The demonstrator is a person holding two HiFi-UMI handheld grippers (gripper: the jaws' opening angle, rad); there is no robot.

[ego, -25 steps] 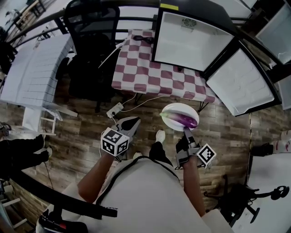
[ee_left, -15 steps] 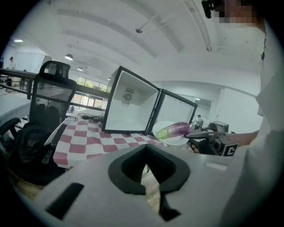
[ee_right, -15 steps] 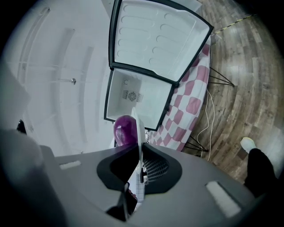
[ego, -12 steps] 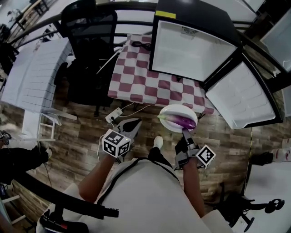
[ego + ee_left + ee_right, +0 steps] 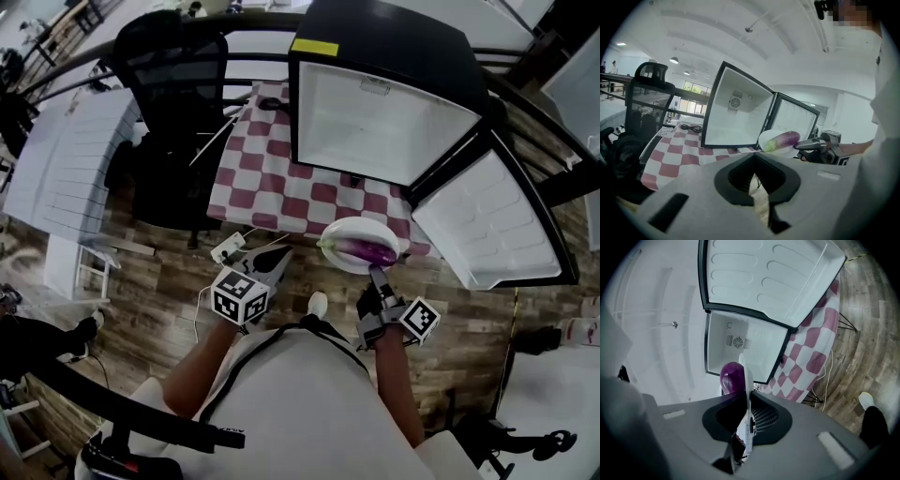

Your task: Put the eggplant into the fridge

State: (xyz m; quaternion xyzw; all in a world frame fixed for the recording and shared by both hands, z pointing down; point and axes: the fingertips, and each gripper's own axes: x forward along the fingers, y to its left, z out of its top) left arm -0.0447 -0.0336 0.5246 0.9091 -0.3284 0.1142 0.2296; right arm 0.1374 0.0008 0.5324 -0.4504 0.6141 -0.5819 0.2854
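A purple eggplant point(image 5: 364, 249) lies on a white plate point(image 5: 332, 236). My right gripper point(image 5: 375, 274) is shut on the plate's near rim and holds it in the air at the front edge of the checkered table point(image 5: 267, 178). In the right gripper view the plate's rim point(image 5: 748, 373) stands edge-on between the jaws, with the eggplant point(image 5: 731, 376) to its left. The black fridge point(image 5: 375, 117) stands on the table, its white inside bare and its door point(image 5: 492, 216) swung open to the right. My left gripper point(image 5: 275, 257) is shut and holds nothing, to the left of the plate.
A black office chair point(image 5: 173, 70) stands left of the table. A black cable point(image 5: 270, 103) lies on the table's far end. A white power strip point(image 5: 228, 247) and cords lie on the wooden floor under the table's front edge. A white slatted panel point(image 5: 70, 155) is at far left.
The person has walked forward. Both grippers and the plate with the eggplant have come closer to the table and the open fridge, which now look larger.
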